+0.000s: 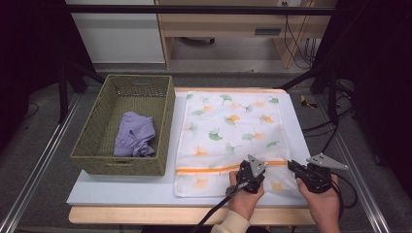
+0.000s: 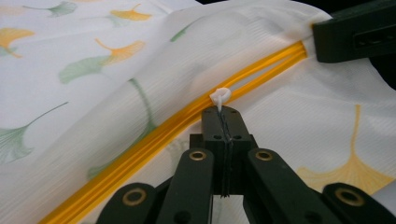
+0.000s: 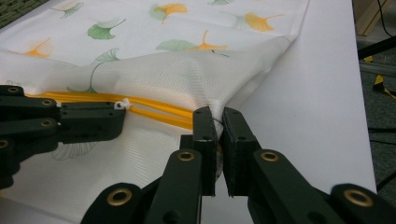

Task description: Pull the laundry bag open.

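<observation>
A white mesh laundry bag (image 1: 228,126) printed with ginkgo leaves lies flat on the table, an orange zipper (image 1: 204,170) running across its near end. My left gripper (image 1: 243,169) is shut on the small white zipper pull (image 2: 219,96); its jaws (image 2: 223,115) meet just below the pull. My right gripper (image 1: 292,165) is shut on the bag's fabric at the zipper's right end (image 3: 243,88), lifting it into a ridge. In the right gripper view the jaws (image 3: 216,116) pinch the mesh. Between the pull and that corner the zipper tapes (image 3: 159,112) run apart.
A green woven basket (image 1: 94,145) stands left of the bag with a crumpled purple cloth (image 1: 135,135) inside. Bare white tabletop (image 1: 121,189) lies in front of the basket and right of the bag (image 3: 317,107). The table's right edge is close to my right hand.
</observation>
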Motion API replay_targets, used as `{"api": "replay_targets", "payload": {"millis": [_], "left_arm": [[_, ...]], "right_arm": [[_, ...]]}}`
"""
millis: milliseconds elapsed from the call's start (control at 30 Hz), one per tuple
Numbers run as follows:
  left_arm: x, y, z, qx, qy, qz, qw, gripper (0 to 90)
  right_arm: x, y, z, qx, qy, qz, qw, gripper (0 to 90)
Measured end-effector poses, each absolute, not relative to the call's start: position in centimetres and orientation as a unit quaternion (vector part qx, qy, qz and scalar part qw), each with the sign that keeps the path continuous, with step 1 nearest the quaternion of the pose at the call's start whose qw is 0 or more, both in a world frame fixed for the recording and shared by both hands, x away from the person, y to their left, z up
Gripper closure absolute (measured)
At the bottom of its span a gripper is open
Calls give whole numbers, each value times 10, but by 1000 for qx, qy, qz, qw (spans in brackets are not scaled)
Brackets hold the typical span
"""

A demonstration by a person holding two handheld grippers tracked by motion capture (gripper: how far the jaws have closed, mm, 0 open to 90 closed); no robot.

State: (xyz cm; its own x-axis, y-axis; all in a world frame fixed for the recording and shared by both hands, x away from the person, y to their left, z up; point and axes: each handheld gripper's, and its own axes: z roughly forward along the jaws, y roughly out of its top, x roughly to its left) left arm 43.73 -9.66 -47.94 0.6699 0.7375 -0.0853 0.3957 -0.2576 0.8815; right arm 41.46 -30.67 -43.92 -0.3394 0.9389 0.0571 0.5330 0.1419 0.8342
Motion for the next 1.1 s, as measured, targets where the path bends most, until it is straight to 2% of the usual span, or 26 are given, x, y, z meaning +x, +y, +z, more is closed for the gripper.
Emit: {"api": "replay_targets", "payload": {"millis": [567,1100], "left_arm": [[434,-87,-474,769,370,182,489,900],[426,-53,-470,759,386,204,483,900]], "right_arm": [[414,-305,-438,514,715,399,256,854],[412,-307,-436,514,714,396,263,855]]}}
